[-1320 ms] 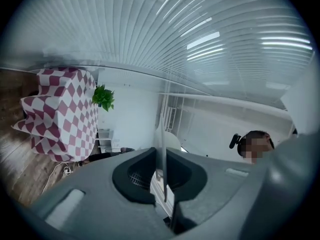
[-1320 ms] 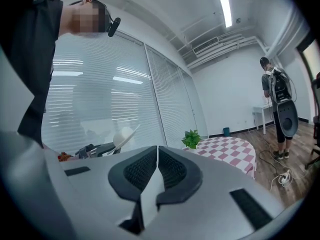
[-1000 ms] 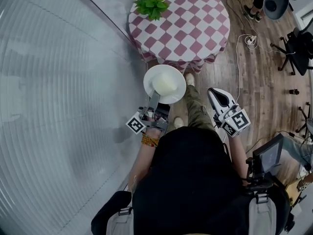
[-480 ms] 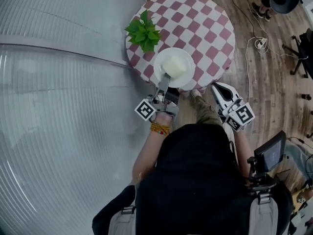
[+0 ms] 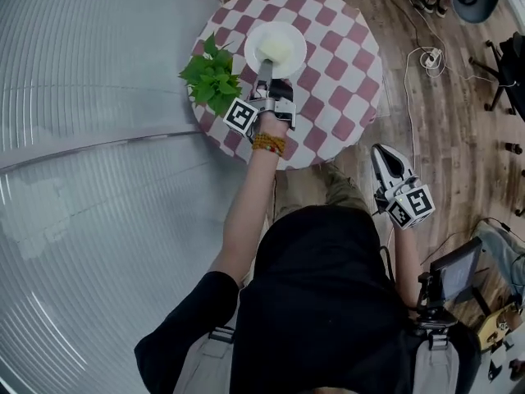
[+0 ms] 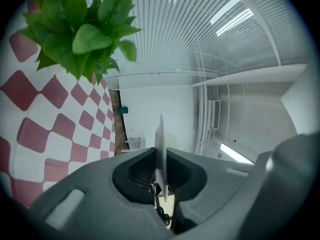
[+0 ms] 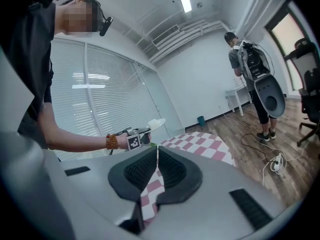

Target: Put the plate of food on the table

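One plate [image 5: 295, 33], one plant [image 5: 210, 79] (leafy), one table [image 5: 336, 80].

Right gripper [image 7: 157, 151]: grey jaws closed almost pad to pad, only a thin slit left, nothing caught between them. Through the slit and beyond shows a table [image 7: 205, 145] under a red-and-white checked cloth. To the left, a bare forearm [image 7: 75, 139] with a beaded bracelet [image 7: 111, 142] carries the left gripper [image 7: 145, 133], which holds a white plate [image 7: 161, 121] by its rim; pale food [image 7: 153, 123] lies on it, and the plate appears raised above the cloth. Window blinds [image 7: 110, 94] fill the wall behind. Far right, a second person [image 7: 250, 69] stands on the wooden floor [image 7: 250, 134], back turned. A power strip [image 7: 276, 162] and cables lie near their feet.
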A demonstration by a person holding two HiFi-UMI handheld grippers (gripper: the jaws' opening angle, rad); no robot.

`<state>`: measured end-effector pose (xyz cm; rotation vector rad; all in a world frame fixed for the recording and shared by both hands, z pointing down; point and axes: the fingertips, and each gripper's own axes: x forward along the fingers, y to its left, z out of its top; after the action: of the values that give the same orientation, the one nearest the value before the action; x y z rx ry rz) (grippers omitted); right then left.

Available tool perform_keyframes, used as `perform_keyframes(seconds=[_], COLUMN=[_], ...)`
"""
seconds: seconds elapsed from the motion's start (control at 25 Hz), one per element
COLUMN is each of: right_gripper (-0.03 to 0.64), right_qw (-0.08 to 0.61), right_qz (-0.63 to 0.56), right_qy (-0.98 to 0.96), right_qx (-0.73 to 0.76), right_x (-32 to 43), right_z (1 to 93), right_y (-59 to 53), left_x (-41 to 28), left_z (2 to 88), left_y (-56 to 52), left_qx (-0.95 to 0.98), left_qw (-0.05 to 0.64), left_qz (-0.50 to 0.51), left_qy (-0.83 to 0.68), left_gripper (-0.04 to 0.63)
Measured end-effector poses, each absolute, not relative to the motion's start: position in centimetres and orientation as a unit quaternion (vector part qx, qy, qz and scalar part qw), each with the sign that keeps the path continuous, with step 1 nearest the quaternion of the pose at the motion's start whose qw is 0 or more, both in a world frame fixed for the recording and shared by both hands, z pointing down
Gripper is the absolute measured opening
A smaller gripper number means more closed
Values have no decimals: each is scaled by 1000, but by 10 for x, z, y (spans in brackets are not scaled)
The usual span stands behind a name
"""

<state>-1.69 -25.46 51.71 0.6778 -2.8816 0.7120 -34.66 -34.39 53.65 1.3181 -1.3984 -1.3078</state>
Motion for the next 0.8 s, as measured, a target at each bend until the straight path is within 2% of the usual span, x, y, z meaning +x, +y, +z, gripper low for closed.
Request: perform_keyframes(seconds=[0.2,0.44,0.8], right_gripper=[15,15,15], right_qw=[64,96,122], right_qz=[251,274,294], right_qy=[-933,-919,-905], right_qx=[249,268,283], right_x=[-2,9,5], right_z=[533,546,566], right_y=[-263,-263,-264], left_x=[-380,-411,-435], left_z=[593,690,753], left_y=[-409,-451,-474], left_qx=[471,411,358], left_qw=[416,473,499], left_qz=[-514,-478,-491], left_qy=[-584,-616,-618], left_gripper=[23,23,23])
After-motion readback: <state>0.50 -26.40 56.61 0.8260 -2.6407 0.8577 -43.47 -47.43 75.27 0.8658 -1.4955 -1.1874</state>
